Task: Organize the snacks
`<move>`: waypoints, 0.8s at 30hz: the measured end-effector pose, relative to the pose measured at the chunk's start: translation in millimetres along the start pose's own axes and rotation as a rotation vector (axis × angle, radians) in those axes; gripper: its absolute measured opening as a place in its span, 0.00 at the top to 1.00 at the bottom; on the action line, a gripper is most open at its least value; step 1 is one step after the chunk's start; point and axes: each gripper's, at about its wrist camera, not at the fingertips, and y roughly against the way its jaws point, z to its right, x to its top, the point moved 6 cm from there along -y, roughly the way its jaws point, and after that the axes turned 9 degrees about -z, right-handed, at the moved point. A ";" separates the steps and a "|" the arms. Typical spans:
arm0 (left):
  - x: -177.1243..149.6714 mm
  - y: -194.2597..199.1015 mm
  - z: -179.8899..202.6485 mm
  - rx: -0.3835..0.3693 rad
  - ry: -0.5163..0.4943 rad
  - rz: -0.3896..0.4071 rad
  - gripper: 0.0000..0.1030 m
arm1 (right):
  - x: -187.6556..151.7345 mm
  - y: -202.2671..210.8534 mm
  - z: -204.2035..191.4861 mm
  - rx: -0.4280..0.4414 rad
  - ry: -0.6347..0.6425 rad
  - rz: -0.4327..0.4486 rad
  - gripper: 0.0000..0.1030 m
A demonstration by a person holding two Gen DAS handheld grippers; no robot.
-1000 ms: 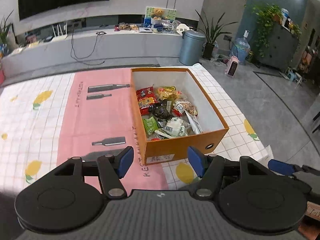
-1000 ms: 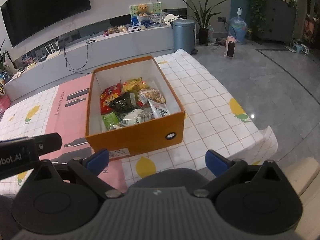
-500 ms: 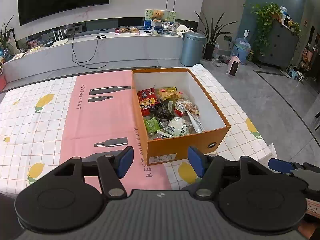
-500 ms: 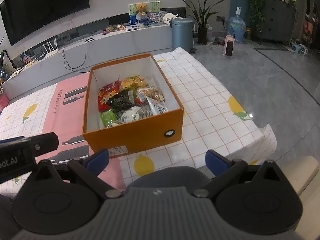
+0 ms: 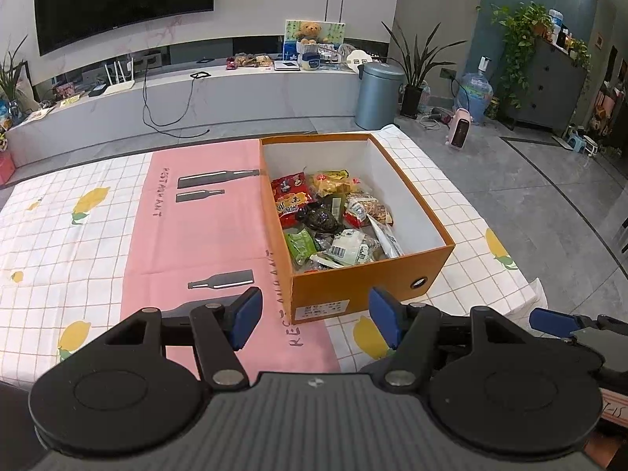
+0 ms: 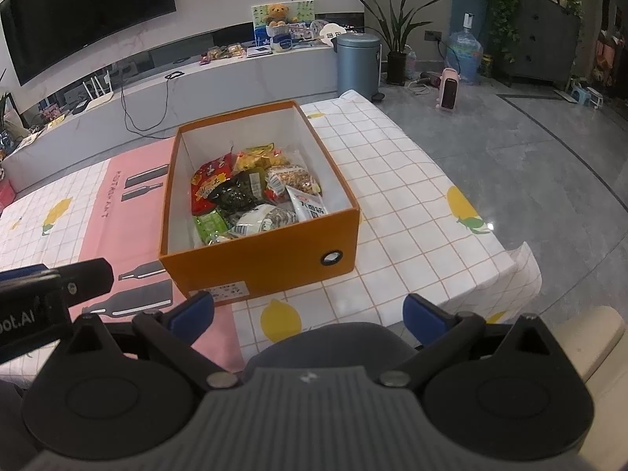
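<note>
Left wrist view: left claw [image 5: 315,318] and right claw [image 6: 309,314], tilted downward, gape empty before the orange box [image 5: 365,282].

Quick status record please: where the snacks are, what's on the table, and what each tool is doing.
container: orange box, lid off, on the tablecloth
contents: mixed snack packets piled in the box's near half
loose snacks on table: none visible
left tool: open, empty, short of the box
right tool: open, empty, short of the box
task state: all visible snacks are in the box
</note>
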 end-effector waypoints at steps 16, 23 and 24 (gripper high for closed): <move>-3.2 11.6 5.1 -0.001 -0.002 0.026 0.29 | -2.7 9.7 0.7 0.016 0.006 0.025 0.03; -4.2 10.6 6.5 -0.004 -0.003 0.021 0.29 | -3.2 8.7 -0.2 0.016 0.015 0.024 0.03; -4.4 10.2 6.4 -0.005 -0.002 0.018 0.29 | -3.2 8.4 -0.6 0.018 0.015 0.022 0.03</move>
